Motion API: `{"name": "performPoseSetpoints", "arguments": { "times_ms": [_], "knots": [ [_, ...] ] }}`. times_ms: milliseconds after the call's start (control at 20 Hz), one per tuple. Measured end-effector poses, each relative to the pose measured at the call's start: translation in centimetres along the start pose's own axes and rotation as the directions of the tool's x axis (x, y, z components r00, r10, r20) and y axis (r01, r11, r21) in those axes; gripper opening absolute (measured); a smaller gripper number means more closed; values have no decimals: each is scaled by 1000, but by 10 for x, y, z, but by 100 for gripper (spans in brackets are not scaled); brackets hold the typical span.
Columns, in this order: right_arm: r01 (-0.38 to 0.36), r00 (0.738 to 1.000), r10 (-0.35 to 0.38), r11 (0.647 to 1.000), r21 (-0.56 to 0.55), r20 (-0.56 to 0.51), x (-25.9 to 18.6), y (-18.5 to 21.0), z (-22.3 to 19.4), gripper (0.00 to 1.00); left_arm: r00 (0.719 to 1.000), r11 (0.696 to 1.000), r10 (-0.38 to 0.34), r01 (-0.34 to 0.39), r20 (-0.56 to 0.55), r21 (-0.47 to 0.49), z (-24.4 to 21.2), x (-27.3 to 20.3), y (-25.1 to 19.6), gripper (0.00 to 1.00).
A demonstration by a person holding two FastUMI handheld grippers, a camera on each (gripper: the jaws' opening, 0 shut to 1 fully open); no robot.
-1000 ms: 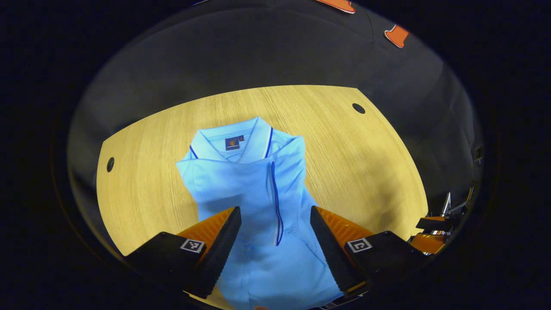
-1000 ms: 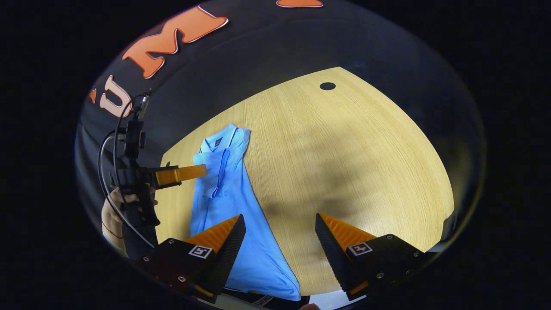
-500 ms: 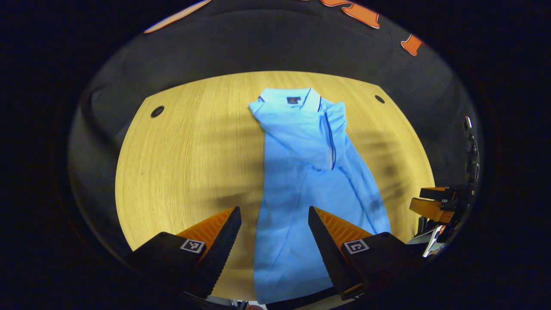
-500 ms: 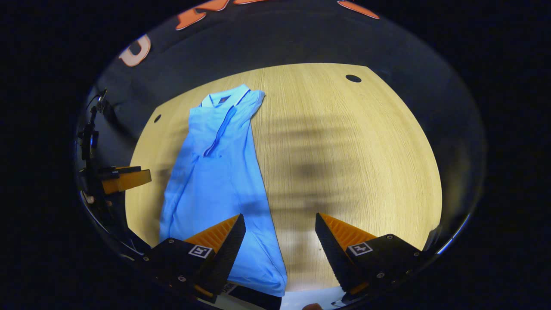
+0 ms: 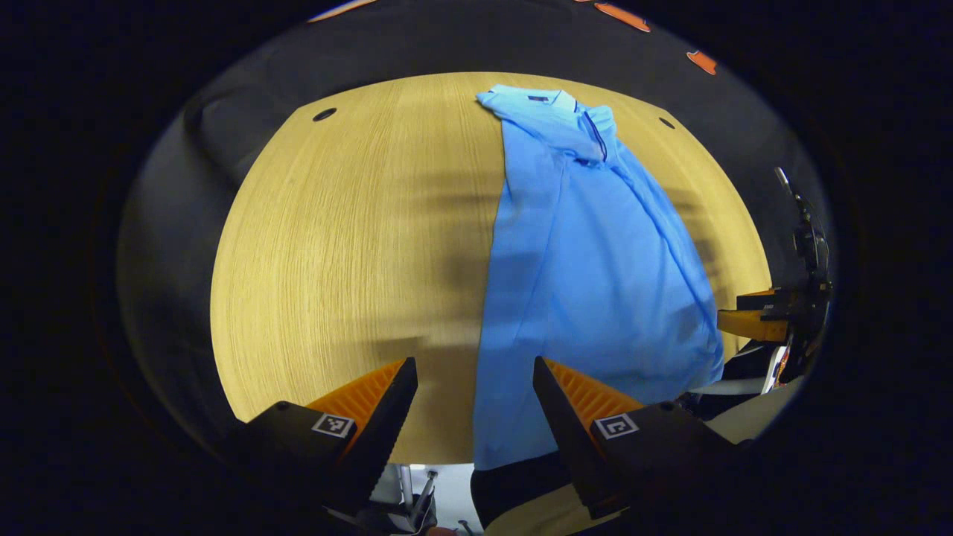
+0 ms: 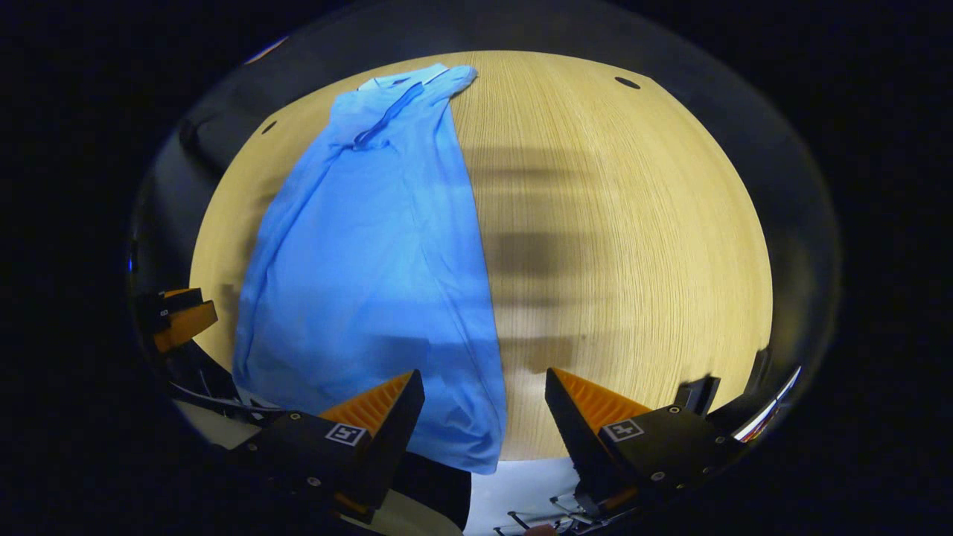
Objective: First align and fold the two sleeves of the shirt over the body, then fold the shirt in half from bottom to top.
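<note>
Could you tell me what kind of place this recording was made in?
Probably a staged recording booth rather than a home: a bare wooden table with cable holes, black cloth walls close around it, and one light blue shirt laid out for folding.

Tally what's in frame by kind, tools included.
Shirt: 1, light blue shirt, lying on the table, hem at the near edge.
Table: 1, wooden table.
Tools: 2, left tool and right tool, both open, holding nothing.
Total: 4.
</note>
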State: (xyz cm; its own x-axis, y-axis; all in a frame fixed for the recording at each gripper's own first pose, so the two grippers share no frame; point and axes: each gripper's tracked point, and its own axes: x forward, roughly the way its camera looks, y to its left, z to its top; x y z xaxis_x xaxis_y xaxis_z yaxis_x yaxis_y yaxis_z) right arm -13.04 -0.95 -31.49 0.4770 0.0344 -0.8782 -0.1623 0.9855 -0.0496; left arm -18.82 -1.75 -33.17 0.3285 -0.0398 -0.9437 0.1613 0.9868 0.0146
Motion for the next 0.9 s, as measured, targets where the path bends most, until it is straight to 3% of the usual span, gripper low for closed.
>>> {"name": "performPoseSetpoints", "arguments": {
  "times_ms": [450, 900],
  "knots": [
    [14, 994, -12, 1000, 24, -109, 16, 27, -54, 99, 996, 998, -5, -1, -93, -62, -67, 16, 2, 100],
    [46, 994, -45, 999, 6, -99, 21, 29, -57, 98, 989, 995, -23, 9, -146, -97, -93, 38, -14, 100]
  ]
}}
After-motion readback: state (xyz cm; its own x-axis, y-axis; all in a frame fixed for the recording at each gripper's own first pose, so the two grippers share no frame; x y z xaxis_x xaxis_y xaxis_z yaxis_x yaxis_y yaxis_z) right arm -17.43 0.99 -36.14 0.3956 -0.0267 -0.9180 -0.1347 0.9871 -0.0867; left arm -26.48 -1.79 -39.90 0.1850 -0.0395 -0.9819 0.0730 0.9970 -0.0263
